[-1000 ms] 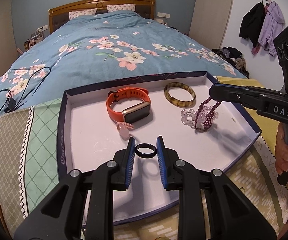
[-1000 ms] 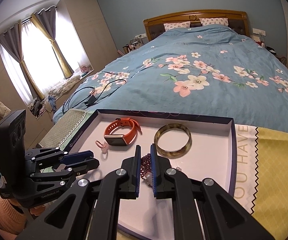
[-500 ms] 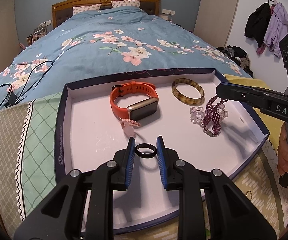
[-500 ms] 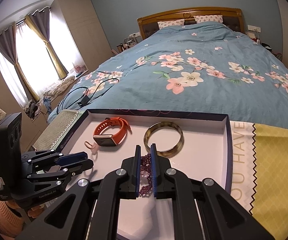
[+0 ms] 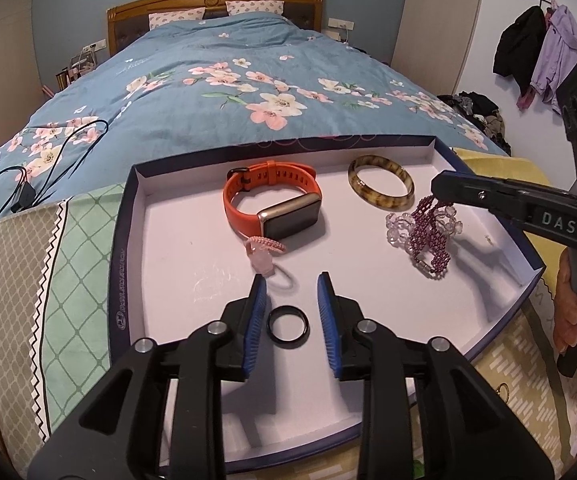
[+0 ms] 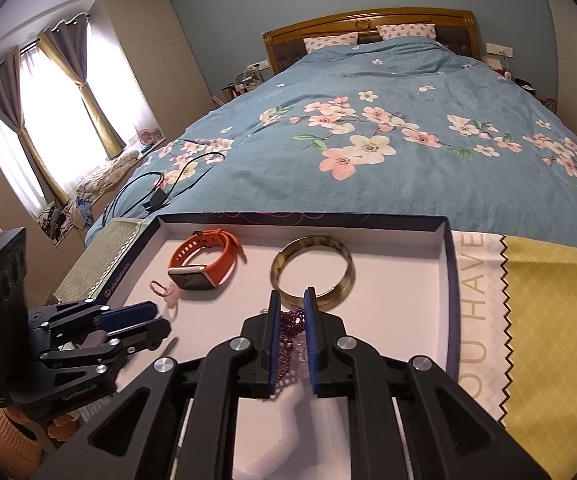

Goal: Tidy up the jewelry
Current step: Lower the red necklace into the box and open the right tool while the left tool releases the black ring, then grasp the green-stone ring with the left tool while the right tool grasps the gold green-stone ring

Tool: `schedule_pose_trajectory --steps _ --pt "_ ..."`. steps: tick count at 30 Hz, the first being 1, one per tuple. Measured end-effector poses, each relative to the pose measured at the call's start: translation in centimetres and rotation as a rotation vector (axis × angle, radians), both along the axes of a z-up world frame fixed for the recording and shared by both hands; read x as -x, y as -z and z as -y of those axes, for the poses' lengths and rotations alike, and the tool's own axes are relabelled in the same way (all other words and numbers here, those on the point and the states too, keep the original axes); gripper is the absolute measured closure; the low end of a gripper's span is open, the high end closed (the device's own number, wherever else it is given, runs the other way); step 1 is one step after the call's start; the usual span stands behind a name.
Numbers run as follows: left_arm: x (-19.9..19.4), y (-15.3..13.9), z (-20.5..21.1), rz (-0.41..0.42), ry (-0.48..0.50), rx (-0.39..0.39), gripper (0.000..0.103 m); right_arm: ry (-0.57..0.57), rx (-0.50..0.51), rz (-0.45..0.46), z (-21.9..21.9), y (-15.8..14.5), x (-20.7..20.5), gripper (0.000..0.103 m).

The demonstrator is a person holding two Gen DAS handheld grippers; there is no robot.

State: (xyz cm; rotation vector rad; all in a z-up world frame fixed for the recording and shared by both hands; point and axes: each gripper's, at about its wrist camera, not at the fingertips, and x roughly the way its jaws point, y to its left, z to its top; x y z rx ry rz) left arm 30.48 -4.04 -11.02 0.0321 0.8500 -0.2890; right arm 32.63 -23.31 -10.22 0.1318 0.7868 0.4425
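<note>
Two handheld grippers work over a shallow white tray with a dark blue rim (image 5: 488,216) at the foot of a floral bed.

The left gripper (image 5: 291,292) is spreading its jaws; the small black ring (image 5: 289,326) lies flat on the tray floor between them, touched by neither pad. The right gripper (image 6: 291,304) is parting narrowly with the purple beaded bracelet (image 5: 428,236) between its blue pads, draped over a clear bead bracelet (image 5: 398,226). Farther off lie the orange-strapped smartwatch (image 5: 272,204), a mottled brown bangle (image 5: 380,184) and a pink charm (image 5: 262,254).
</note>
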Motion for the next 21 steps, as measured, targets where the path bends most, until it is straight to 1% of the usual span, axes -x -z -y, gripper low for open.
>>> schedule_pose_trajectory --steps 2,4,6,9,11,13,14,15,16,19,21 --pt "0.5 -0.5 -0.1 0.022 -0.002 -0.005 0.067 0.010 -0.002 0.000 0.2 0.0 0.1 0.092" --pt "1.0 -1.1 -0.2 0.040 -0.002 -0.005 0.065 0.024 0.000 0.005 0.5 -0.2 0.2 0.090" --pt "1.6 -1.8 -0.6 0.057 -0.003 0.002 0.063 0.043 -0.001 0.017 0.9 -0.6 0.5 0.084" --pt "2.8 -3.2 -1.3 0.093 -0.002 0.020 0.061 0.063 -0.006 0.047 1.6 -1.3 1.3 0.078" --pt "4.1 -4.1 -2.1 0.121 0.002 0.037 0.059 0.063 -0.014 0.066 1.9 -1.9 2.0 0.077" --pt "5.2 -4.8 -2.9 0.133 0.003 0.051 0.059 0.053 -0.017 0.080 2.0 -2.5 2.8 0.076" --pt "5.8 -5.0 -3.3 0.132 0.007 0.067 0.059 0.041 -0.018 0.087 2.0 -2.8 3.4 0.073" --pt "6.3 -5.2 -3.7 0.127 0.013 0.086 0.059 0.029 -0.018 0.094 2.0 -3.0 3.9 0.067" --pt "6.9 -5.3 -4.3 0.121 0.013 0.112 0.059 0.016 -0.015 0.100 1.9 -3.3 4.4 0.065" --pt "8.6 -5.5 -5.9 0.115 0.003 0.157 0.059 -0.029 0.000 0.117 1.5 -3.8 6.3 0.065" --pt "9.7 -5.6 -6.3 0.119 0.007 0.153 0.059 -0.062 0.008 0.121 1.1 -3.9 7.7 0.064"
